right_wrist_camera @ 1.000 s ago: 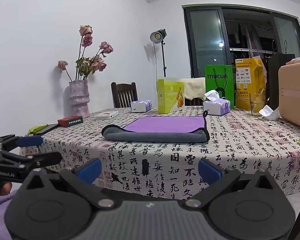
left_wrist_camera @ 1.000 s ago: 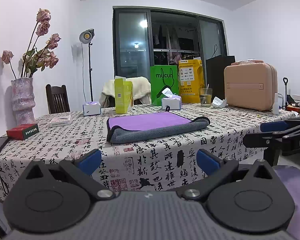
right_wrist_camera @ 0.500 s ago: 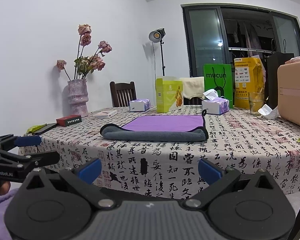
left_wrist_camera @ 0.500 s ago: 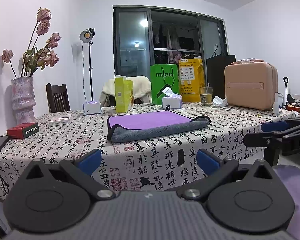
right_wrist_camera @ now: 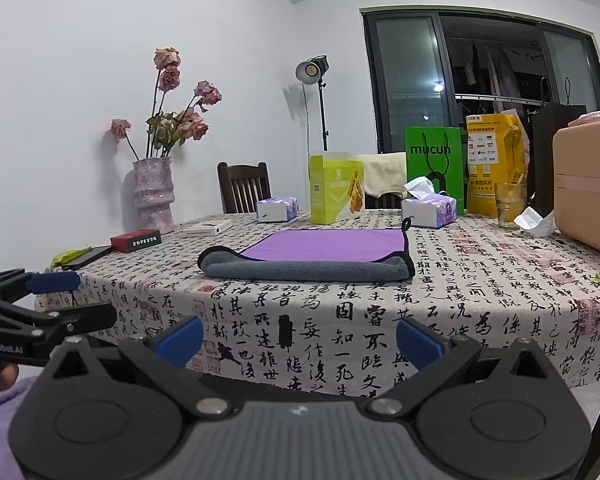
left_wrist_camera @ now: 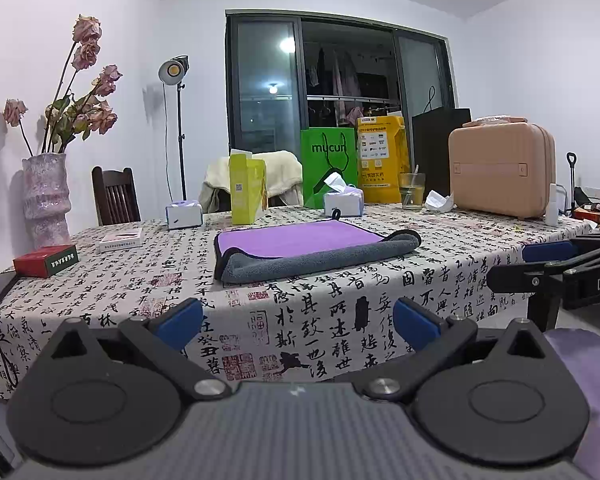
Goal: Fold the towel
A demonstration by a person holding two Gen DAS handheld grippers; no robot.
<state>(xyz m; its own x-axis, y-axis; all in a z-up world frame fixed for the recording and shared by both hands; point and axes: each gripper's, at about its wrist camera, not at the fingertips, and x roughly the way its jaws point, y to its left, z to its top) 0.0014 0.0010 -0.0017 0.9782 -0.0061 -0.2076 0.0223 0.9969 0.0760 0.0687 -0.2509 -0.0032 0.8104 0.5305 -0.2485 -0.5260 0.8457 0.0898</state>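
A folded towel (left_wrist_camera: 300, 246), purple on top with a grey underside and black edging, lies flat near the middle of the table; it also shows in the right wrist view (right_wrist_camera: 320, 256). My left gripper (left_wrist_camera: 298, 322) is open and empty, held off the table's front edge, well short of the towel. My right gripper (right_wrist_camera: 300, 338) is open and empty too, also in front of the table edge. Each gripper shows at the side of the other's view: the right gripper (left_wrist_camera: 540, 268) and the left gripper (right_wrist_camera: 56, 300).
The table (left_wrist_camera: 340, 312) has a calligraphy-print cloth. On it stand a vase of dried roses (left_wrist_camera: 46, 200), a red box (left_wrist_camera: 46, 260), tissue boxes (left_wrist_camera: 342, 202), a yellow-green carton (left_wrist_camera: 246, 190), bags, a glass (left_wrist_camera: 412, 190) and a pink case (left_wrist_camera: 500, 168). A chair (left_wrist_camera: 114, 196) stands behind.
Both grippers have drifted only slightly; the towel lies as before and both stay open.
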